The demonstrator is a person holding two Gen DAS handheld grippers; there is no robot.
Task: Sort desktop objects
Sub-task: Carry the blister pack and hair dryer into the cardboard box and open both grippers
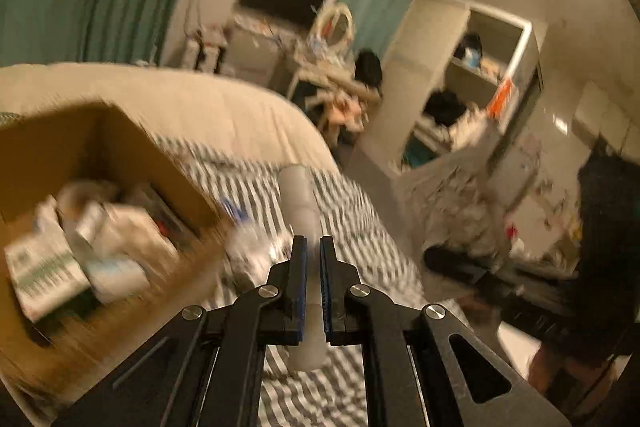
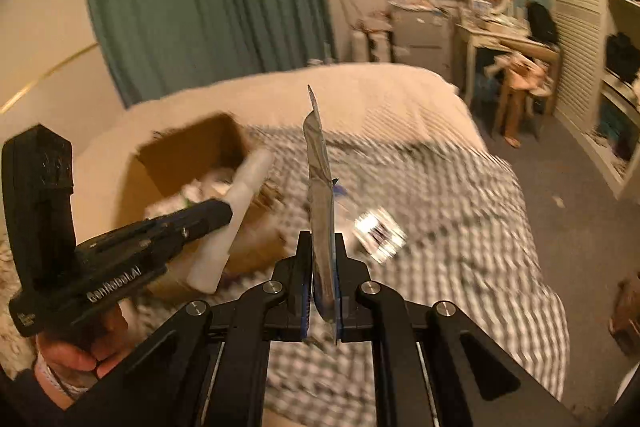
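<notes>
Below both your jaws lies the bed (image 2: 440, 187) with its grey checked cover. The open cardboard box (image 1: 120, 155), full of packets, sits on the bed left of your left jaws. Your left gripper (image 1: 313, 251) has its jaws clamped on a pale white tube (image 1: 298, 195), which runs forward past the tips and back beneath them. Your right gripper (image 2: 322, 247) has its jaws closed on a thin silvery packet (image 2: 318, 163), held edge-on and upright. A small shiny packet (image 2: 380, 233) lies on the bed just right of those jaws.
</notes>
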